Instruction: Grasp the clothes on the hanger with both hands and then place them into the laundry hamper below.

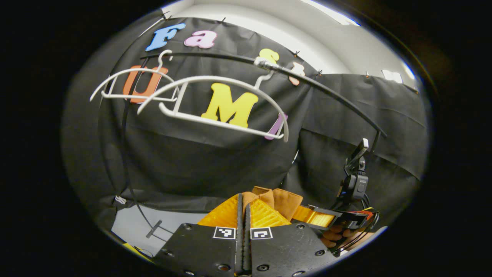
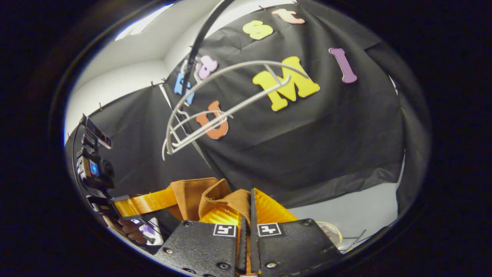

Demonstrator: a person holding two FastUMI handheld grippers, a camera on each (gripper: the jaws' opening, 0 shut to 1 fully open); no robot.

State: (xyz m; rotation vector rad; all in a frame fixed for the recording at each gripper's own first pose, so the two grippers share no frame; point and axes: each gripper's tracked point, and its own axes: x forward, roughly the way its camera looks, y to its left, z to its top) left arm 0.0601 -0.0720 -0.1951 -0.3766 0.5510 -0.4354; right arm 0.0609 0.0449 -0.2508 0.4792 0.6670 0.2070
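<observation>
Brown cloth (image 1: 282,202) is off the hanger (image 1: 215,111), pinched below it by both hand-held grippers, left (image 1: 243,209) and right (image 2: 246,209); the hamper drop remains.

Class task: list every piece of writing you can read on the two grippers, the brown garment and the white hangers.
None on the brown garment.
None on the white hangers.
On the left gripper and right gripper: square black-and-white markers, patterns only, no text.
</observation>
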